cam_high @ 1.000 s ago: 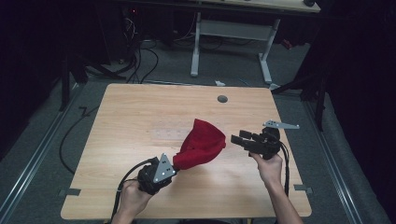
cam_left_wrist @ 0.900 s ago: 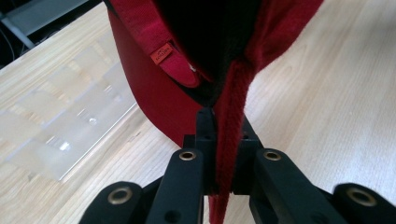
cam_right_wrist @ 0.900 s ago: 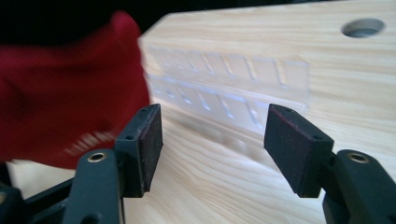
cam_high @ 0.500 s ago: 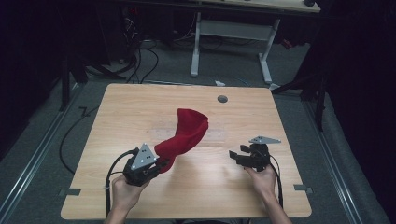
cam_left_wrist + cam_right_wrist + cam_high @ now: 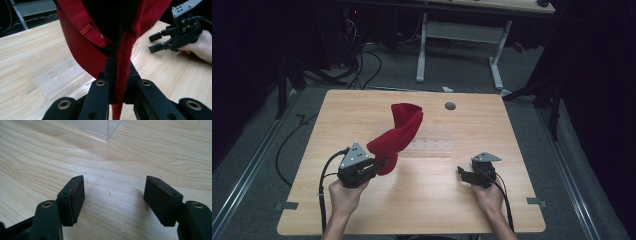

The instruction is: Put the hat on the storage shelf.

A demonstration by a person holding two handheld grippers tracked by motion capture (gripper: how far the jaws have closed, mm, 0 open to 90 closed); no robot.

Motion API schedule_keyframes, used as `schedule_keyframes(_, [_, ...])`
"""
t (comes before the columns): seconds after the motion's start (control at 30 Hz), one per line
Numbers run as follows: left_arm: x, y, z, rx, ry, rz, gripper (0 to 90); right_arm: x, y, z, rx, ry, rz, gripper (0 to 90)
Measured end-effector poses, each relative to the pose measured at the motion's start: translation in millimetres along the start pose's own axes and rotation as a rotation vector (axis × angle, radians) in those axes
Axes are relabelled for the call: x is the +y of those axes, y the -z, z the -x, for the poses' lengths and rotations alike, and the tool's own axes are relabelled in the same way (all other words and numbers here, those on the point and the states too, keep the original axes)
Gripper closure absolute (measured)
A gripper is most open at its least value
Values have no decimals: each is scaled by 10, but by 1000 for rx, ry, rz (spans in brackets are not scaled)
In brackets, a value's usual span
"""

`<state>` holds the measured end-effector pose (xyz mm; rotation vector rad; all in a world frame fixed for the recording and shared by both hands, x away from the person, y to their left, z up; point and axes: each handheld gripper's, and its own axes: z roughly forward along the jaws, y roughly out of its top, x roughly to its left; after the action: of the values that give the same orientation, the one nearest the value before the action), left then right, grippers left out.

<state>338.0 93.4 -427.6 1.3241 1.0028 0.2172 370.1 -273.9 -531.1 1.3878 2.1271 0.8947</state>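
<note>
My left gripper (image 5: 382, 162) is clamped tight on the knit edge of the red beanie (image 5: 399, 134), which rises from the jaws toward one o'clock above the middle of the table (image 5: 362, 107), its far end over the clear acrylic stand (image 5: 432, 146). My right gripper (image 5: 465, 175) sits low near the table at about three o'clock from the left one, well apart from the cap; its jaws have just been opening and stand wide with nothing between them. To do this step well, I judge I should keep the left pinch firm on the ribbed edge, bring the right jaws onto the opposite rim, and avoid dragging the cloth across the stand. The left gripper view shows the small sewn label (image 5: 86, 29) and dark lining inside the beanie, plus the stand's slotted ridges at nine o'clock, detail the high view blurs. The right gripper view confirms bare wood between its pads (image 5: 75, 195) and the stand's corner at twelve o'clock.
</note>
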Motion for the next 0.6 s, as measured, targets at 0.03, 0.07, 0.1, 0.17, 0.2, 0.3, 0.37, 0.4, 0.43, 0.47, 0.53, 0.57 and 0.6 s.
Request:
schedule_keyframes(0.03, [22, -2, -21, 2, 9, 3, 850, -1, 0, -1, -2, 0, 0, 331])
schedule_keyframes(0.07, [22, -2, -21, 2, 9, 3, 850, -1, 0, -1, -2, 0, -1, 330])
schedule_keyframes(0.1, [34, -3, -33, 3, 11, 1, 850, -1, 0, -1, -2, 0, -1, 330])
schedule_keyframes(0.17, [58, -9, -52, 2, 21, 5, 850, -1, 0, -1, -2, -1, -1, 328])
schedule_keyframes(0.2, [72, -14, -61, 0, 28, 8, 850, -1, 0, -1, -2, -1, -1, 328])
schedule_keyframes(0.3, [121, -32, -91, -1, 38, 12, 850, -2, 1, -3, 0, 1, -1, 321])
schedule_keyframes(0.37, [175, -38, -116, -3, 52, 23, 850, -4, 3, -5, -1, -1, -3, 321])
schedule_keyframes(0.4, [175, -38, -116, -3, 52, 23, 850, -4, 3, -5, -1, -1, -3, 321])
schedule_keyframes(0.43, [192, -40, -124, -2, 58, 32, 850, -4, 4, -5, 0, -1, -3, 320])
schedule_keyframes(0.47, [209, -39, -134, 1, 62, 38, 850, -5, 3, -4, 0, 1, -2, 320])
schedule_keyframes(0.53, [252, -37, -158, -1, 85, 52, 850, -5, 3, -4, 0, 1, -3, 319])
schedule_keyframes(0.57, [281, -31, -178, -12, 108, 57, 850, -5, 3, -4, 0, 1, -3, 318])
schedule_keyframes(0.6, [342, -25, -222, -33, 150, 75, 849, -6, 4, -5, 1, 2, -3, 315])
